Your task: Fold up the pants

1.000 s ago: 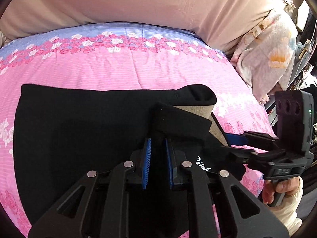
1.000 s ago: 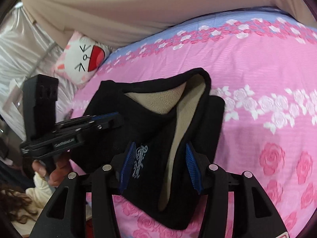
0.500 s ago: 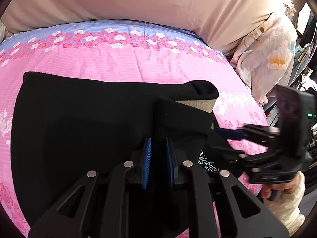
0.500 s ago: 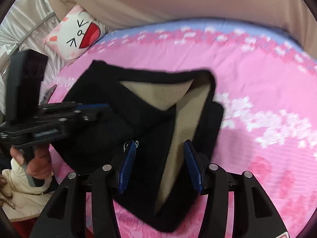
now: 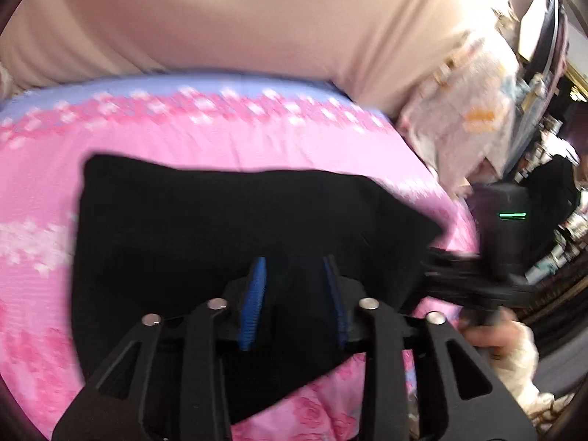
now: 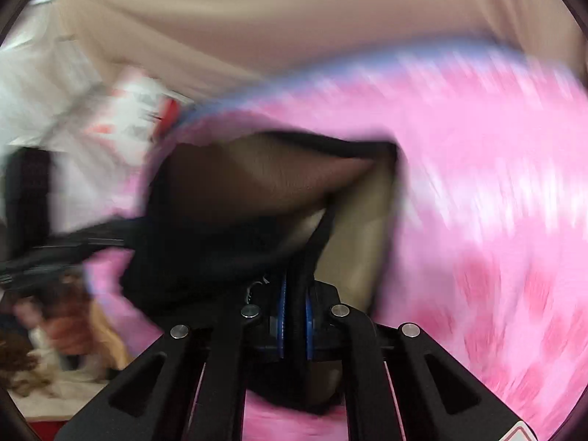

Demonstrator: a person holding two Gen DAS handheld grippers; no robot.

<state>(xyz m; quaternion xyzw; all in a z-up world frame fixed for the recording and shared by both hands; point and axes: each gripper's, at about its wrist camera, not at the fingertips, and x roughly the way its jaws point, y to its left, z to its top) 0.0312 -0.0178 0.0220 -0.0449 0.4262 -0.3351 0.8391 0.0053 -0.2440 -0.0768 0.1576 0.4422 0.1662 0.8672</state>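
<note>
The black pants (image 5: 205, 231) with a beige fleece lining (image 6: 367, 228) lie folded on the pink flowered bed (image 5: 183, 143). In the left wrist view my left gripper (image 5: 294, 275) is open over the near edge of the pants, its blue pads apart with black cloth between and below them. In the right wrist view my right gripper (image 6: 294, 294) is shut on the black waistband edge of the pants (image 6: 235, 242), which is lifted and shows the lining. The right gripper also shows in the left wrist view (image 5: 441, 268), and the left gripper in the right wrist view (image 6: 125, 235). Both views are motion-blurred.
A beige cover (image 5: 220, 18) lies across the far side of the bed. A flowered pillow (image 5: 466, 125) sits at the bed's right edge. A white cartoon-face pillow (image 6: 128, 110) sits at the bed's left edge. Cluttered shelves (image 5: 551, 220) stand beyond.
My left gripper has opened and let go of the pants. My right gripper has shut on the waistband edge. Both cameras are moving fast; the beige lining is now covered in the left wrist view.
</note>
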